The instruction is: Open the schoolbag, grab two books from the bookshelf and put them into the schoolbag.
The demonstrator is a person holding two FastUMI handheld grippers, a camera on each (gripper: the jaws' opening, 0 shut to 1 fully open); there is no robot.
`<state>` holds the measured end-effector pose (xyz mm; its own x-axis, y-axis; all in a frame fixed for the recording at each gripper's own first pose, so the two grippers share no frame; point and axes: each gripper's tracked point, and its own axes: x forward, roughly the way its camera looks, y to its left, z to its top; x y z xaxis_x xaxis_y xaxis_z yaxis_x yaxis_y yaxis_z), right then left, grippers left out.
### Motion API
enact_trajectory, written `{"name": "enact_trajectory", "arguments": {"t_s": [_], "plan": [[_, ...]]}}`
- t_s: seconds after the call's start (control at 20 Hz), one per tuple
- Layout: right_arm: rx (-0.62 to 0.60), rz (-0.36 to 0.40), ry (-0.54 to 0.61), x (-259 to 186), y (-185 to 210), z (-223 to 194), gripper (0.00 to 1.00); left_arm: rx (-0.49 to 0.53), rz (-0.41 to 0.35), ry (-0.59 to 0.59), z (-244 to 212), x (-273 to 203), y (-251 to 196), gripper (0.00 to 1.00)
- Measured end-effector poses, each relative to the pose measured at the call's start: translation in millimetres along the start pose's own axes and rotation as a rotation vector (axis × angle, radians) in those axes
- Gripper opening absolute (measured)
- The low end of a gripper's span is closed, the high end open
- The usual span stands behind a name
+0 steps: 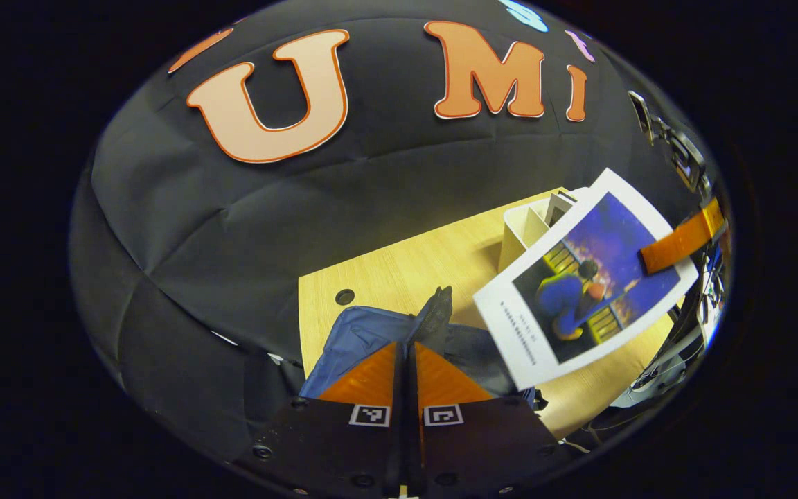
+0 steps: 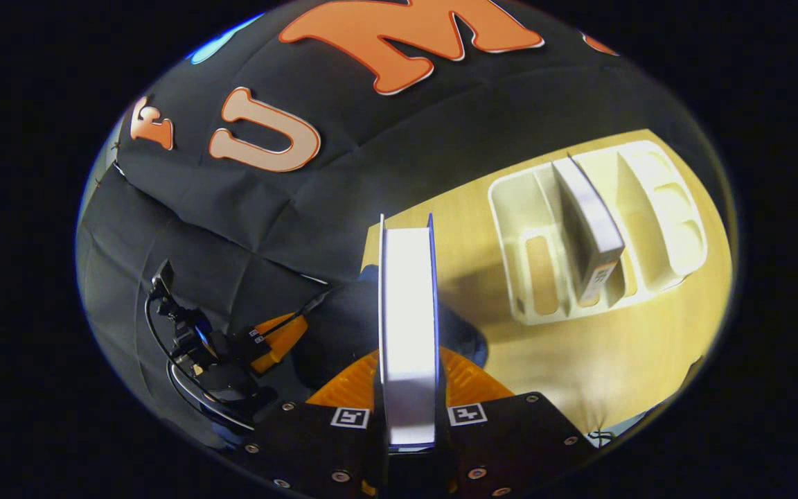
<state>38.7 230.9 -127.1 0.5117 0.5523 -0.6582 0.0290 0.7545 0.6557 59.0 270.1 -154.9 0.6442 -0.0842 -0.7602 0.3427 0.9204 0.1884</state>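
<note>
The right tool clamped a book above the schoolbag; the left tool pinched the bag's edge. Next, I judged: lowering it inside. Another book stood in the bookshelf beyond the schoolbag.

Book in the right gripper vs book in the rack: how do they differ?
The held book is clamped between the right gripper jaws, lifted above the schoolbag; the rack book stands in a slot of the white bookshelf on the table. The held book is edge-on; the rack book leans. Both have pale edges.
</note>
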Motion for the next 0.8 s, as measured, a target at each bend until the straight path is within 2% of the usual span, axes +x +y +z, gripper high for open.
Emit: {"name": "enact_trajectory", "arguments": {"t_s": [0.2,0.55,0.8], "plan": [[0.085,0.036,-0.020,29,3,-25,0.26,-0.014,-0.009,-0.001,1,1,-4,0.04],[0.291,0.046,-0.047,78,-12,-63,0.26,-0.034,-0.039,-0.003,3,-1,-18,0.04],[0.353,0.070,-0.082,121,-1,-79,0.26,-0.013,-0.074,0.002,7,0,-34,0.04]]}}
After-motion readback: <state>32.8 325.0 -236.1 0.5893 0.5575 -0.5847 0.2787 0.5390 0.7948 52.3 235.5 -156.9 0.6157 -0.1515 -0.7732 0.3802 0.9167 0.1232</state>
